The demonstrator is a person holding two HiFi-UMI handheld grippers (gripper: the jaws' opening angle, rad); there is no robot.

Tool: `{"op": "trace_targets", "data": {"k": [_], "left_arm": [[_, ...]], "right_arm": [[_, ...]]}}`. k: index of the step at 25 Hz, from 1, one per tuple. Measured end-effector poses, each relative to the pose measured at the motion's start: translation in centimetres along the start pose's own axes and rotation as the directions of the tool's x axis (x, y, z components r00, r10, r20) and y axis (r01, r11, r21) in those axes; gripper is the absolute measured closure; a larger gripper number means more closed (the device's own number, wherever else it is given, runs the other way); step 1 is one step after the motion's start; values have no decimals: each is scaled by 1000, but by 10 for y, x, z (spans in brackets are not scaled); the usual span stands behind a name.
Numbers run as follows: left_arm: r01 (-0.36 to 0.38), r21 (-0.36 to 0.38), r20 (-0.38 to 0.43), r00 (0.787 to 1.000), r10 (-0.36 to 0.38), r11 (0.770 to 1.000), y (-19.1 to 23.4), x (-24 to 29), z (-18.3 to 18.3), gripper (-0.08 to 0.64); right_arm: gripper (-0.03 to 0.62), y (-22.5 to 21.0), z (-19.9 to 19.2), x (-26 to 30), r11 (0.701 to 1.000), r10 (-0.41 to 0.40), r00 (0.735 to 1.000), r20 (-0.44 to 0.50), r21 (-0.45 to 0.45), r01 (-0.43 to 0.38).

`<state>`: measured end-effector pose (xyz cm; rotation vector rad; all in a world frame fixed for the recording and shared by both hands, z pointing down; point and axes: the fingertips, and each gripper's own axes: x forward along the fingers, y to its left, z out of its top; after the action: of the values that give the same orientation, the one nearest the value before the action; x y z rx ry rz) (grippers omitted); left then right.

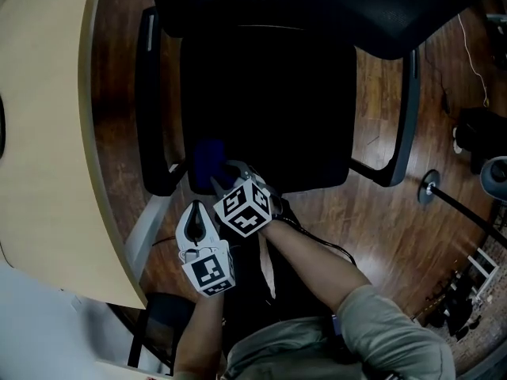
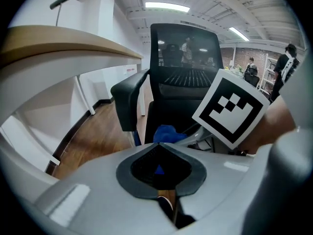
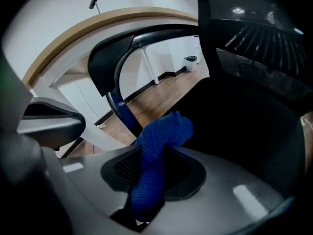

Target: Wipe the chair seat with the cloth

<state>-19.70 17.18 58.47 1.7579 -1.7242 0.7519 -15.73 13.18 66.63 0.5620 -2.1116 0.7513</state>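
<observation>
A black office chair fills the head view, its seat dark and bare. The blue cloth lies bunched on the seat's front left corner. My right gripper points down at that corner and is shut on the cloth, which hangs as a twisted roll between its jaws. Beyond them is the seat. My left gripper hovers just in front of the seat edge, beside the right one. Its jaws meet with nothing between them. The left gripper view shows the cloth ahead and the right gripper's marker cube.
A curved wooden desk runs along the left, close to the chair's left armrest. The right armrest stands over wood floor. A round stand base and cables sit at the right. People stand far behind.
</observation>
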Motion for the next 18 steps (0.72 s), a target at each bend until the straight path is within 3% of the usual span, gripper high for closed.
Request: {"op": "trace_targets", "data": {"k": [6, 9, 12, 18], "left_arm": [[85, 52, 3, 996, -85, 995, -43, 8, 13, 555], [157, 109, 15, 987, -159, 982, -75, 14, 25, 555], [239, 175, 11, 970, -245, 955, -111, 19, 35, 555], [370, 271, -31, 926, -376, 888, -186, 25, 43, 555]], "right_arm": [[492, -54, -18, -36, 989, -100, 995, 27, 115, 96], [492, -92, -41, -65, 963, -186, 982, 29, 204, 177], [492, -134, -70, -100, 904, -295, 955, 27, 332, 269], [492, -199, -136, -169, 738, -469, 883, -10, 545, 398]]}}
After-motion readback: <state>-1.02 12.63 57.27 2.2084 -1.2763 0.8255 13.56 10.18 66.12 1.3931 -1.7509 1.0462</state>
